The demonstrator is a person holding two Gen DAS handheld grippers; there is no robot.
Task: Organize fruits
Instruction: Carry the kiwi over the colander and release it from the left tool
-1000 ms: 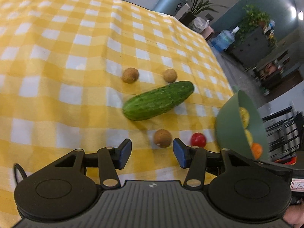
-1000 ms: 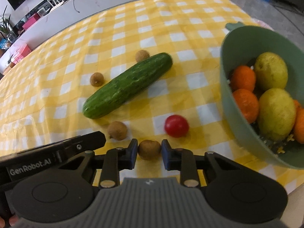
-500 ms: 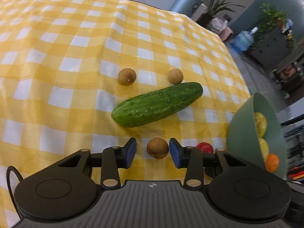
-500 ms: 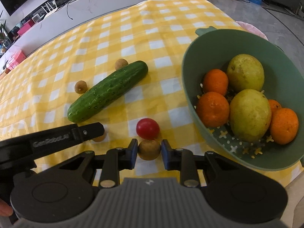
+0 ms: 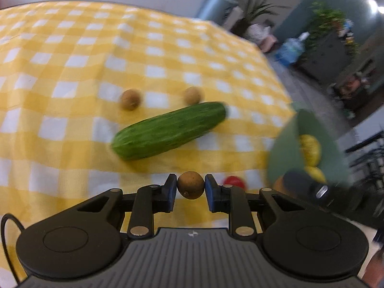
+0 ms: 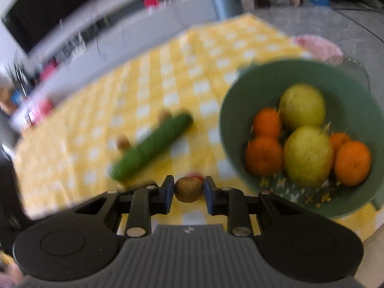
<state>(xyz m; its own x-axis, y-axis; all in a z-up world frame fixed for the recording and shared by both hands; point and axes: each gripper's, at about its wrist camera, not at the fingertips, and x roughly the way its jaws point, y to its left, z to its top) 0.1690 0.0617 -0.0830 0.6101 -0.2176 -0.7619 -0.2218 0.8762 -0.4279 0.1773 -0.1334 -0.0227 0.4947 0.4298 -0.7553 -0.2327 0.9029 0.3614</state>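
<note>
My left gripper [image 5: 190, 189] has its jaws closing, and both pads press a small brown round fruit [image 5: 190, 184] held just above the yellow checked cloth. A second brown fruit [image 6: 188, 190] sits in my right gripper [image 6: 188, 190], which is shut on it near the left rim of the green bowl [image 6: 228, 122]. The bowl holds oranges [image 6: 264, 156] and yellow-green fruits [image 6: 302, 105]. A cucumber [image 5: 168, 130] lies on the cloth beyond both grippers, with two more brown fruits [image 5: 130, 99] [image 5: 192, 94] behind it. A red tomato [image 5: 234, 182] rests right of the left gripper.
The green bowl [image 5: 283, 156] stands at the table's right edge. Past the far edge are a white counter, potted plants and a dark cabinet. A pink item [image 6: 319, 45] lies beyond the bowl. Both views are blurred.
The left jaws came in around the brown fruit and closed on it. The right gripper carried its brown fruit rightward and upward, bringing the bowl closer in its view.
</note>
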